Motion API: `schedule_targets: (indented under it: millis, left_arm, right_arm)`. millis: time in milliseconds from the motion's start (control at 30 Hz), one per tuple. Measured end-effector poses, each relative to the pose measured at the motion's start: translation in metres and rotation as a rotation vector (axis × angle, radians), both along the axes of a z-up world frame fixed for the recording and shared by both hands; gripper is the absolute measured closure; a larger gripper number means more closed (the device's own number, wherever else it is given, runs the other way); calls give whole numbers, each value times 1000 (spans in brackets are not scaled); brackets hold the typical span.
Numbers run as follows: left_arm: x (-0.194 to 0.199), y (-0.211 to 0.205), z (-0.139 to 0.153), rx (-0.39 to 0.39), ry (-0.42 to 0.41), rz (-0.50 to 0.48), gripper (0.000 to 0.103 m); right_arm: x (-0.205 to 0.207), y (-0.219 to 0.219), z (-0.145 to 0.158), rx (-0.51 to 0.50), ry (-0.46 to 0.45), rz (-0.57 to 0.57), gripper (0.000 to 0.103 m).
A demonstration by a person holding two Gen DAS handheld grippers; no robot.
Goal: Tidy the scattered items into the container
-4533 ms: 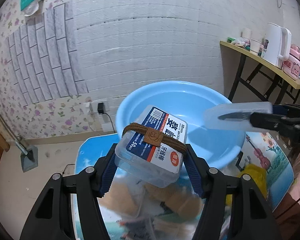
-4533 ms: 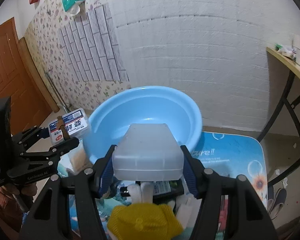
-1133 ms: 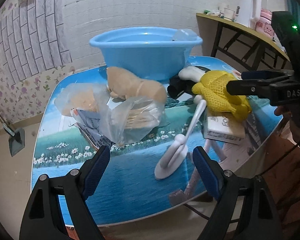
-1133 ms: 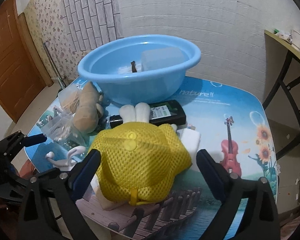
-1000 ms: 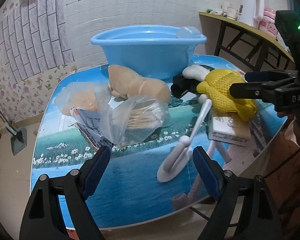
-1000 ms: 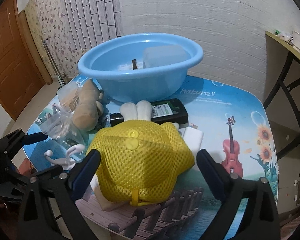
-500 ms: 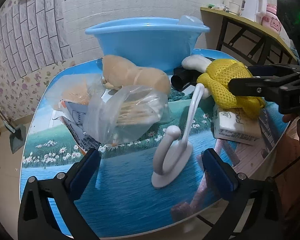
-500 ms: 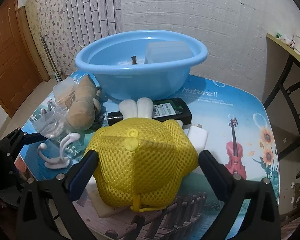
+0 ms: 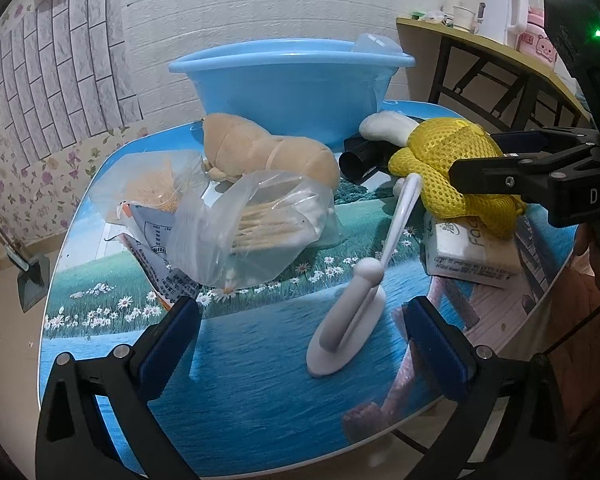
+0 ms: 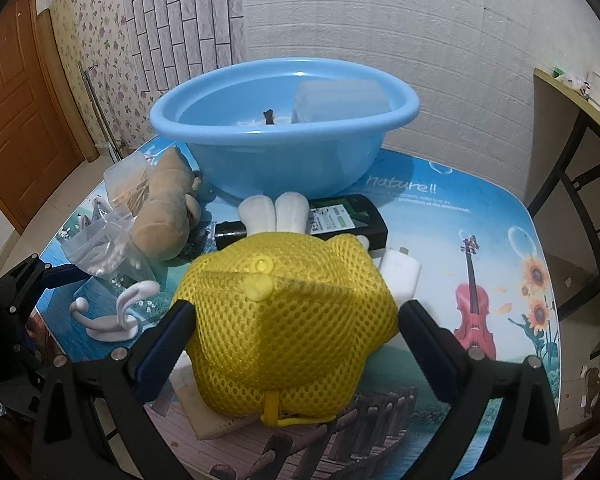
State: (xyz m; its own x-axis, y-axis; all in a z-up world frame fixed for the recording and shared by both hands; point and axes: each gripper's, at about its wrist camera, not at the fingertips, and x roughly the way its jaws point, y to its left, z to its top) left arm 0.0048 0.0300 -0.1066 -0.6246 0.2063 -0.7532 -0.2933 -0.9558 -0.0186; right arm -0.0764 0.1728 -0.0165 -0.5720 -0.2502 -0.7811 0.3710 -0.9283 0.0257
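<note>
A blue basin (image 10: 284, 136) stands at the back of the table and holds a clear plastic box (image 10: 340, 96); it also shows in the left wrist view (image 9: 292, 80). My left gripper (image 9: 300, 344) is open, its jaws either side of a white hook (image 9: 356, 300) on the table. My right gripper (image 10: 292, 344) is open, its jaws straddling a yellow mesh toy (image 10: 288, 312). A tan plush (image 9: 268, 152), a clear bag of cotton swabs (image 9: 252, 224) and a black bottle (image 10: 340, 220) lie in front of the basin.
A tissue pack (image 9: 472, 248) lies under the yellow toy. A white bar (image 10: 400, 276) lies beside it. The table's front edge (image 9: 340, 452) is close to both grippers. A side table (image 9: 500, 48) with a kettle stands at the right. A wooden door (image 10: 16, 112) is at the left.
Both boxes went into the basin and both grippers pulled back empty. In the last second my left gripper closed in on the white hook and my right on the yellow toy.
</note>
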Motion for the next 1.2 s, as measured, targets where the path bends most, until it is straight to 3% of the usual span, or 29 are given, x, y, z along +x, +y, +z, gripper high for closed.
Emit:
schedule_targets:
  millis: [1200]
  left_arm:
    - [-2,2,0,1,2,0,0]
  right_arm:
    - [0,1,0,-4,-9,-3,0]
